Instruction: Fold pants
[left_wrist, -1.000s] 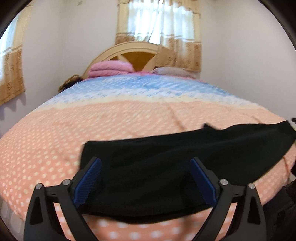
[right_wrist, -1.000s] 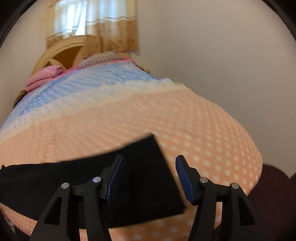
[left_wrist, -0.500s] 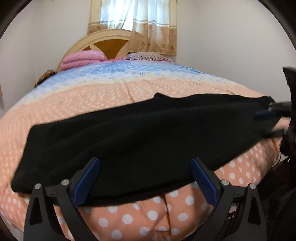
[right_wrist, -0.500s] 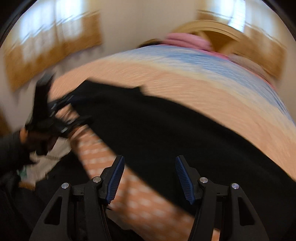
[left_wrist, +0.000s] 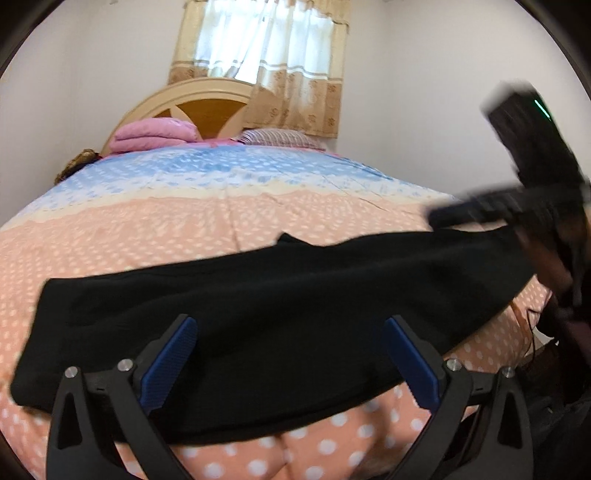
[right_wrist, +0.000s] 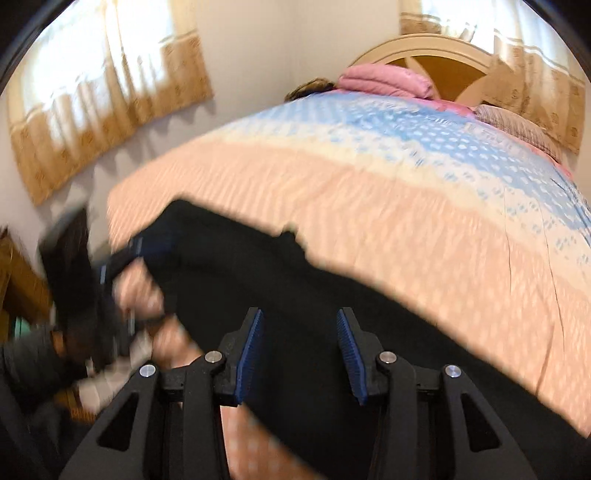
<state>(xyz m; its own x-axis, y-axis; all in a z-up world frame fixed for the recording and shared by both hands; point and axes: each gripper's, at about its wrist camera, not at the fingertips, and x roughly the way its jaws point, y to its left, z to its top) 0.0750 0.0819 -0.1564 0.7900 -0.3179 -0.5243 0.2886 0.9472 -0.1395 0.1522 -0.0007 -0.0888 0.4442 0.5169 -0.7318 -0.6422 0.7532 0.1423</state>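
Left gripper (left_wrist: 288, 360) sits nearest, jaws spread wide and empty, hovering over the near edge of the black pants (left_wrist: 280, 310). Right gripper (right_wrist: 300, 349) is likewise parted with nothing between the pads, low over the same dark fabric; its view is motion-blurred. The pants lie flat as one long band across the near part of the bed (left_wrist: 229, 206), on the peach polka-dot bedspread, one end at left, the other running to the right edge, where the blurred right gripper shows just above it. Looks like the legs are already laid one on the other lengthwise, though dark cloth hides layers; the crosswise folds are probably still to do, so roughly the early-middle of the task. Farther back: pink folded blanket (left_wrist: 153, 134), striped pillow (left_wrist: 280, 138), wooden headboard (left_wrist: 207, 110), curtained window (left_wrist: 258, 62). Versus half a second ago, the left view has tilted so the pants sit lower, and the right gripper has risen from the pants' right end to above it; pants unmoved.
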